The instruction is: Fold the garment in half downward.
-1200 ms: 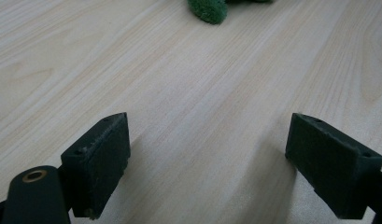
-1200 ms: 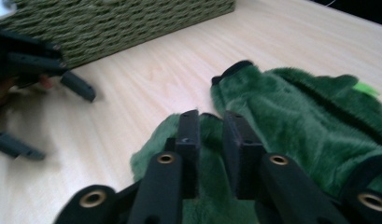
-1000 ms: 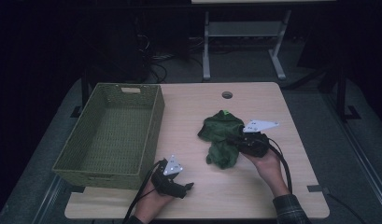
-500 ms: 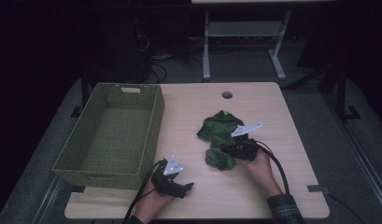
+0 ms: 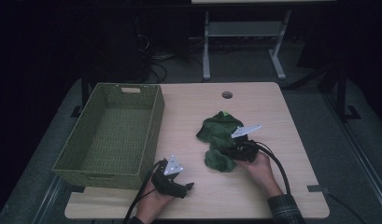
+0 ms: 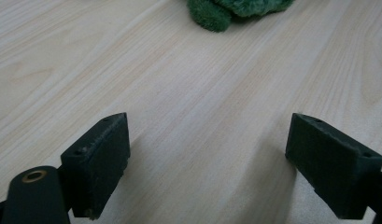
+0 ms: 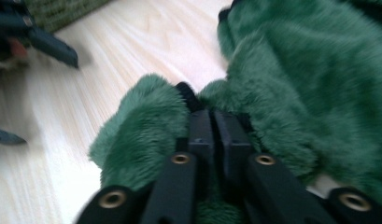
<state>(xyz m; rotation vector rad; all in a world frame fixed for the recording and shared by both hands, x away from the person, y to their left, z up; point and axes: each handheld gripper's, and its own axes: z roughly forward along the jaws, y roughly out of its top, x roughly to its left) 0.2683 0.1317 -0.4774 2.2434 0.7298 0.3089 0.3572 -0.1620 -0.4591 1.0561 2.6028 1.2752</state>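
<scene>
A green plush toy [image 5: 215,132] lies crumpled on the wooden table [image 5: 282,121], right of centre. My right gripper [image 5: 229,154] sits low at the toy's near lobe. In the right gripper view its jaws [image 7: 214,127] stand almost together, with a fold of the toy's fur [image 7: 300,79] pinched between them; they have just eased open a little. My left gripper [image 5: 189,186] rests near the front edge, apart from the toy. The left gripper view shows its jaws [image 6: 207,163] wide open over bare wood, with the plush toy [image 6: 216,11] far ahead.
A green woven basket [image 5: 153,126] stands at the table's left side, beside my left hand. A round cable hole [image 5: 227,94] is at the table's far middle. A metal stand [image 5: 244,32] is on the floor behind the table.
My right gripper has come down and to the left onto the toy's near lobe, and the toy has bunched up slightly. The left gripper has not moved.
</scene>
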